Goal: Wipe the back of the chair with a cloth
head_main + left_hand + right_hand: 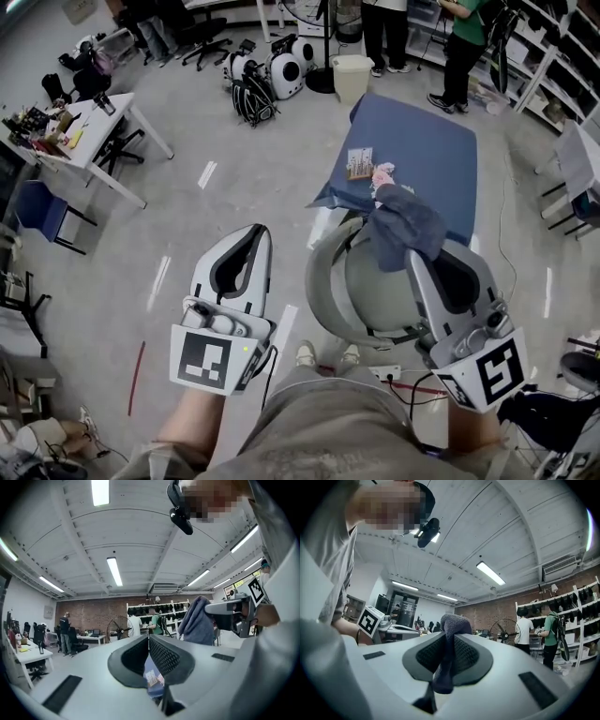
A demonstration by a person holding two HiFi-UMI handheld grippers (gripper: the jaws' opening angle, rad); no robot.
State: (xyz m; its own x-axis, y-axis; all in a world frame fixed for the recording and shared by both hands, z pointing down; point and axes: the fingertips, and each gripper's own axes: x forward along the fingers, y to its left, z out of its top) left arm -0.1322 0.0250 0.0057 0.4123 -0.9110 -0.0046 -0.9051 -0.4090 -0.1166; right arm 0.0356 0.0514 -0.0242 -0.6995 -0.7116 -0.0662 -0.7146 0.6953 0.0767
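Observation:
My right gripper (420, 255) is shut on a blue-grey cloth (407, 225), which bunches up over its tips above the grey chair (367, 292). In the right gripper view the cloth (451, 626) is pinched between the black pads and hangs down through the jaws of the right gripper (449, 644). My left gripper (246, 236) hangs to the left of the chair, apart from it, with its jaws shut and nothing in them. Its pads meet in the left gripper view (149, 643), where the cloth (197, 620) shows off to the right.
A table under a blue cover (436, 155) stands just beyond the chair, with small items (362, 164) at its near corner. A pale bin (352, 75), bags (253, 94) and a white desk (98, 127) lie further off. People (464, 47) stand by shelves. A power strip (384, 372) lies near my feet.

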